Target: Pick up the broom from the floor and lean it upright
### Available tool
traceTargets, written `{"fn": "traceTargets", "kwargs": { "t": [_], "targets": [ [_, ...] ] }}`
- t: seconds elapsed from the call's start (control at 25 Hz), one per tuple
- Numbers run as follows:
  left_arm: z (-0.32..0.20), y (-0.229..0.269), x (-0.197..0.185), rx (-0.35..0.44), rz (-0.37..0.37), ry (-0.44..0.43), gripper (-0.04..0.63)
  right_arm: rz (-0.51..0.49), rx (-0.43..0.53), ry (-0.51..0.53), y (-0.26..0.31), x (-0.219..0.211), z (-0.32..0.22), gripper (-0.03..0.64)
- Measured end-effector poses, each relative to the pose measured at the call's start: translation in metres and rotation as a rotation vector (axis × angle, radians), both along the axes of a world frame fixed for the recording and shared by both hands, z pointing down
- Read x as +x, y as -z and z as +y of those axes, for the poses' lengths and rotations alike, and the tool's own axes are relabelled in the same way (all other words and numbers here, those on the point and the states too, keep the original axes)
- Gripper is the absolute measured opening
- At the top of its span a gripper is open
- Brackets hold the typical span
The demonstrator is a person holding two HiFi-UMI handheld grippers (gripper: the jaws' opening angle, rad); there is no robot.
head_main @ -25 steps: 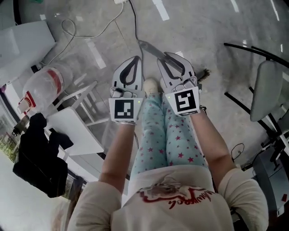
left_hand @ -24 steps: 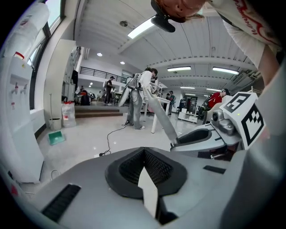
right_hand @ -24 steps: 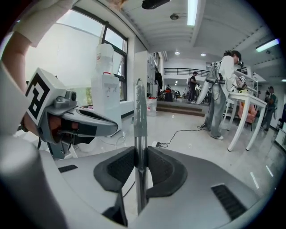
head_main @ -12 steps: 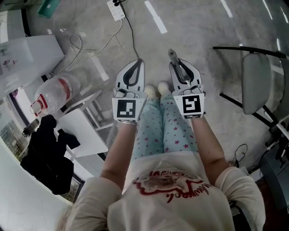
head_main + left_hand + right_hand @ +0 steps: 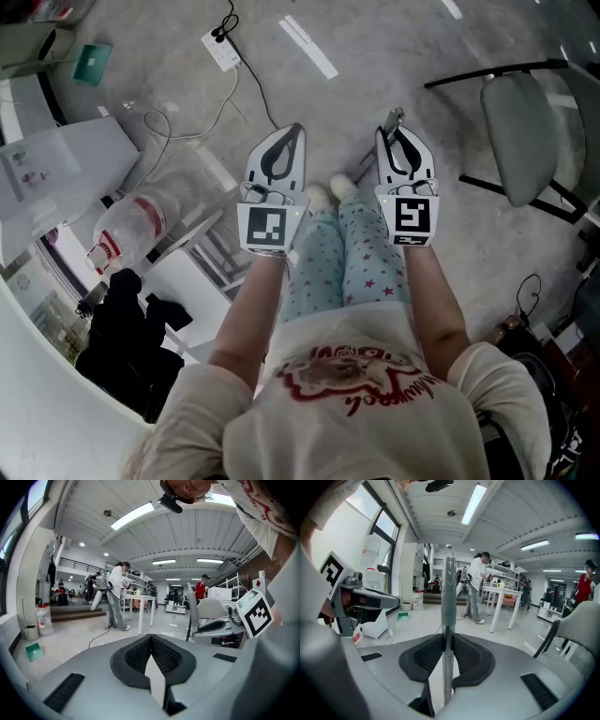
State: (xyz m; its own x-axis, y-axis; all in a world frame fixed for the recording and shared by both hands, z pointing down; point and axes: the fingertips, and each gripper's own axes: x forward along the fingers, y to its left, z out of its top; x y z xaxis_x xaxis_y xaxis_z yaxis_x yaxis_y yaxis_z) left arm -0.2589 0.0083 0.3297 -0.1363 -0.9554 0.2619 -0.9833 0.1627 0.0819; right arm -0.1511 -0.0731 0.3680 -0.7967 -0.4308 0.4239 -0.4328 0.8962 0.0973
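Smooth grey concrete floor point(image 5: 375, 47), white painted stripes. Right claw point(image 5: 444, 641), ribbed black pads, clenched on broom point(image 5: 448, 588): slim round grey pole, upright between jaws, which have just been closing. Left claw point(image 5: 151, 644) pinched together, empty. Clear plastic jug point(image 5: 131, 225), red label, lies at left.

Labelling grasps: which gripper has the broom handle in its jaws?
The right gripper: its jaws, which have just been closing further, clamp the grey broom handle. The left gripper has its jaws together with nothing between them.
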Motion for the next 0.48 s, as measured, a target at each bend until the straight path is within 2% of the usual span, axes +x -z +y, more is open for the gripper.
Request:
{"fn": "traceTargets", "kwargs": {
  "t": [0.24,0.48],
  "targets": [
    [-0.028,0.009,0.044,0.019,0.001,-0.139,0.02,-0.063,0.045,-0.196,0.026,0.05,-0.023,0.089],
    [-0.058,0.018,0.103,0.015,0.006,-0.302,0.02,-0.142,0.042,-0.469,0.053,0.134,-0.047,0.089]
  ]
}}
